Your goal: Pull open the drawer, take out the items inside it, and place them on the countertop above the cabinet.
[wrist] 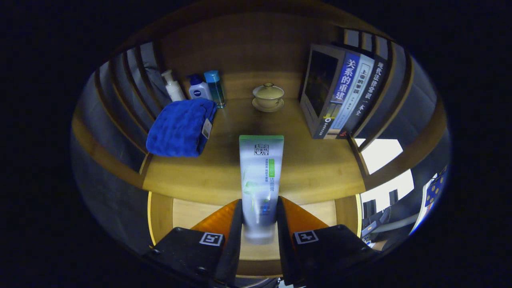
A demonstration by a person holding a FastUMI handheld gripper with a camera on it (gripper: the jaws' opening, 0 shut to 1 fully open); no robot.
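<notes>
A pale grey tube with a green end (260, 176) is clamped between both fingers of my gripper (259, 218), which is shut on its lower part. The tube points forward over the wooden countertop (320, 168). Below the tube and the fingers lies the open drawer (188, 212), its light wooden bottom showing on both sides of the fingers. I cannot tell whether the tube's green end touches the countertop or hangs just above it.
On the countertop lie a folded blue towel (180, 128) at the left, three small bottles (198, 89) behind it, a lidded tea bowl on a saucer (268, 97) at the back middle, and upright books (342, 96) at the right. Slatted sides flank the shelf.
</notes>
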